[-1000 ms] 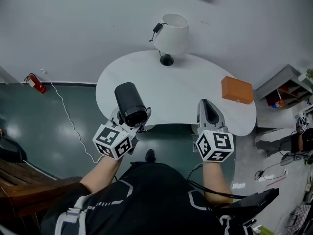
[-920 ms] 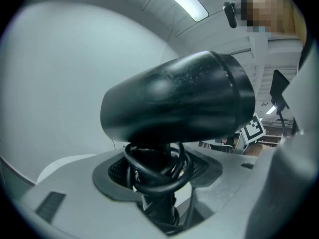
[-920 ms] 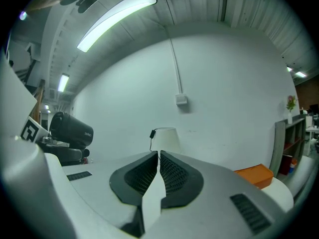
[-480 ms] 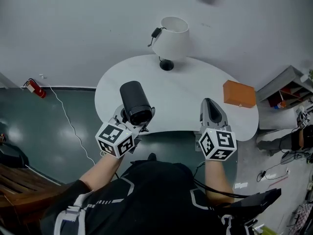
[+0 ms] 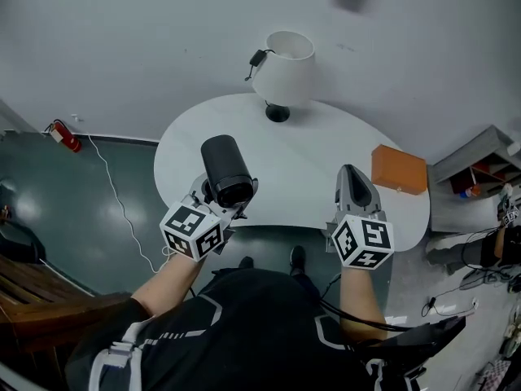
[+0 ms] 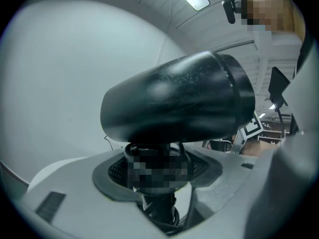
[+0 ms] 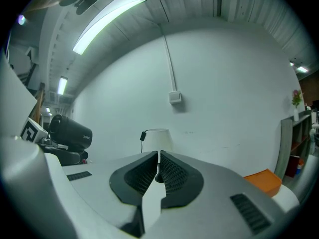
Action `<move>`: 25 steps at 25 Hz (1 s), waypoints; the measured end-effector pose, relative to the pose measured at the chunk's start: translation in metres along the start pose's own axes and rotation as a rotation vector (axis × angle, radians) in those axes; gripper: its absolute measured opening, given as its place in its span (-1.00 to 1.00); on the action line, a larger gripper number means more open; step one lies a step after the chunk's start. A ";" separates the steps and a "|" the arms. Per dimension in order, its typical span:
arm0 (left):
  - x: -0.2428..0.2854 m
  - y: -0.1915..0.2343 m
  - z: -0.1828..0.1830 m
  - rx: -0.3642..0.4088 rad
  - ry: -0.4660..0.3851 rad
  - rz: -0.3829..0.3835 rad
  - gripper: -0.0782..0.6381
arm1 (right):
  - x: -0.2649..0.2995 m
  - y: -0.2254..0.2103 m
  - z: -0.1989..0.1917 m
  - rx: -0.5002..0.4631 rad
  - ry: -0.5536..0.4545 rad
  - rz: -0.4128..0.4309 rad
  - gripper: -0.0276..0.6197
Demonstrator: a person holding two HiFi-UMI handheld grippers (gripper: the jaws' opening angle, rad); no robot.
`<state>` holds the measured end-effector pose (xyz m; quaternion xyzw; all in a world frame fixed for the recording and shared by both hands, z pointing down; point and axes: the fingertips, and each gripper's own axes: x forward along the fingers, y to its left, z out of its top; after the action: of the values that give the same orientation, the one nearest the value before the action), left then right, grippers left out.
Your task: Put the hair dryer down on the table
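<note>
A black hair dryer (image 5: pixel 226 169) is clamped by its handle in my left gripper (image 5: pixel 216 199), with the barrel on top and crosswise above the jaws. In the left gripper view the barrel (image 6: pixel 174 103) fills the middle and the handle with its coiled cord (image 6: pixel 158 203) sits between the pads. It is held in the air over the near left edge of the white table (image 5: pixel 309 157). My right gripper (image 5: pixel 355 187) hovers at the near right edge, jaws together with nothing between them (image 7: pixel 158 171). From the right gripper view the hair dryer (image 7: pixel 70 131) shows at the left.
A white table lamp (image 5: pixel 283 63) with a black base stands at the table's far side. An orange box (image 5: pixel 399 169) lies at the right end. A wall runs behind the table. A red fire extinguisher (image 5: pixel 63 135) and a cable lie on the floor at the left. Shelving stands at the right.
Both grippers have come forward towards the table together with the person. The hair dryer stays in the left gripper's hold; the right jaws stay together.
</note>
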<state>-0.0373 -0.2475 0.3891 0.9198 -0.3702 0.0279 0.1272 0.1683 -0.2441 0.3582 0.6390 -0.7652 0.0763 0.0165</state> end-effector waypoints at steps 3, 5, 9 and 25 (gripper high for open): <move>0.014 -0.007 0.000 0.001 0.003 0.025 -0.04 | 0.007 -0.016 0.001 0.001 0.012 0.029 -0.82; 0.022 -0.011 0.000 0.006 0.011 0.041 -0.04 | 0.012 -0.026 0.002 0.003 0.016 0.050 -0.82; 0.036 -0.014 -0.001 -0.022 0.013 0.083 -0.04 | 0.022 -0.042 0.007 -0.003 0.017 0.093 -0.82; 0.096 -0.022 -0.024 0.029 0.089 0.134 -0.04 | 0.050 -0.081 0.007 0.010 0.028 0.162 -0.82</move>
<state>0.0481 -0.2912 0.4215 0.8925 -0.4246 0.0826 0.1279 0.2394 -0.3079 0.3655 0.5739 -0.8138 0.0901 0.0180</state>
